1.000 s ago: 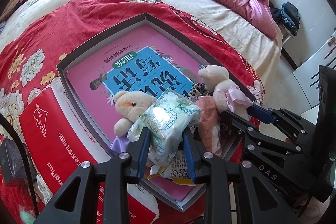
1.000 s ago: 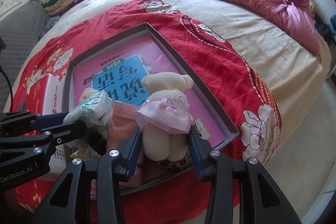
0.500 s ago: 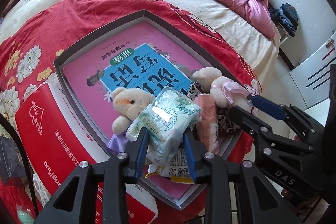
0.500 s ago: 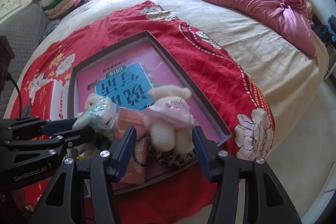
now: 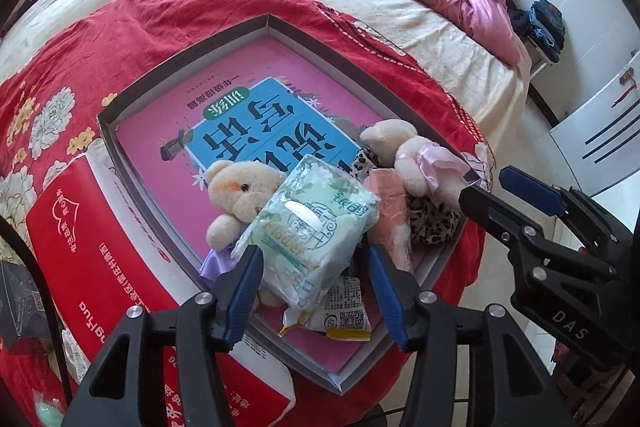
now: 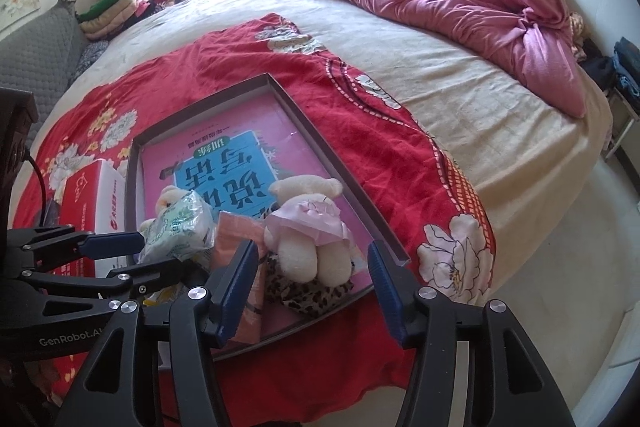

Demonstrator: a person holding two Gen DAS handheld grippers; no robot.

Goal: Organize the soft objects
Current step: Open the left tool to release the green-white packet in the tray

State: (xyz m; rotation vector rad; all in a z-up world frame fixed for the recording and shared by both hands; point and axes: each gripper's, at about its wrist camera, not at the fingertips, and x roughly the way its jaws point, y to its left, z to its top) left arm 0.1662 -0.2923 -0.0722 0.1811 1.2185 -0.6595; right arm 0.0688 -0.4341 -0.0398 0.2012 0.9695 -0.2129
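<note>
Since a second ago my left gripper point(image 5: 316, 283) has let go: then its pads squeezed the tissue pack point(image 5: 312, 227), now the jaws are opening and a gap shows on each side of it. In the left wrist view the pack lies in the near corner of the grey tray point(image 5: 188, 51), propped on the cream teddy bear point(image 5: 240, 191) and a crumpled wrapper point(image 5: 344, 315). It sits between my pads, and I see neither pad pressing it. I judge this the release step. Next I would lift the left gripper clear without dragging the pack out.

In the right wrist view my right gripper point(image 6: 312, 283) has drawn back from the bear in the pink dress point(image 6: 308, 239), which a second ago filled the space between its pads. Now the jaws stand wide apart and hold nothing. The bear lies face down in the tray's near right corner on a leopard-print cloth point(image 6: 304, 291), beside a peach-coloured packet point(image 6: 236, 239). Both items look placed, so the next move calls for finding another soft thing outside the tray, perhaps past the red box point(image 6: 92, 199).
</note>
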